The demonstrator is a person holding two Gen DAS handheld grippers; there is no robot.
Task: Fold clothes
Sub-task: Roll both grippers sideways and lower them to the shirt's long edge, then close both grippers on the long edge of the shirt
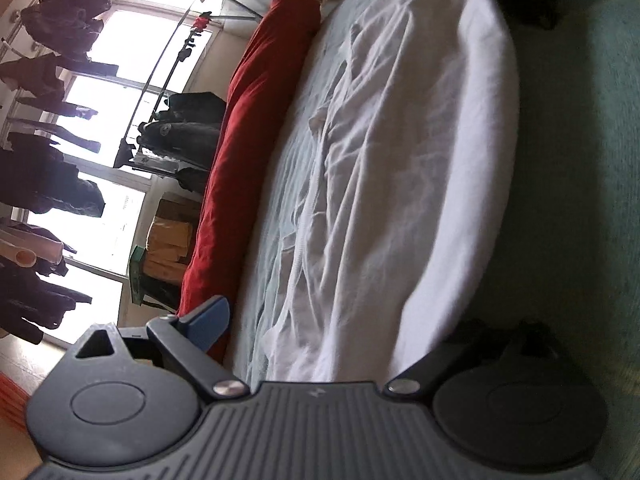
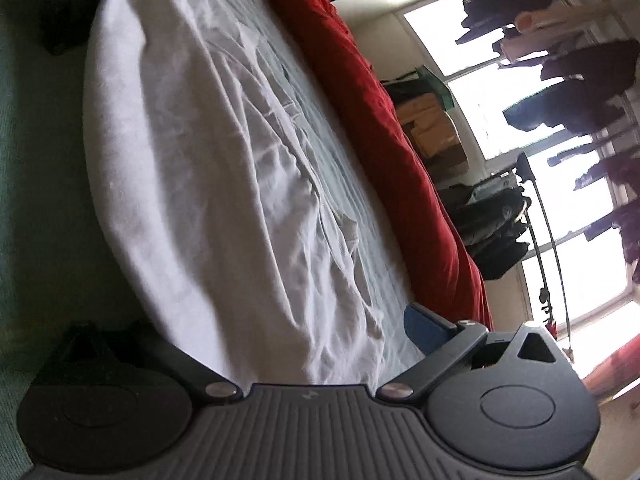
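Note:
A crumpled white garment lies stretched out lengthwise on a pale grey sheet. Both wrist views are rolled on their side. My left gripper is open at one end of the garment, its blue-padded finger on one side of the cloth and its dark finger on the other. My right gripper is open at the opposite end, blue pad and dark finger likewise straddling the cloth. Each gripper shows as a dark shape at the far end of the other's view.
A rolled red blanket runs along the sheet's far edge. Behind it stand cardboard boxes and a drying rack with dark clothes. More dark clothes hang at a bright window. A teal-green surface borders the garment.

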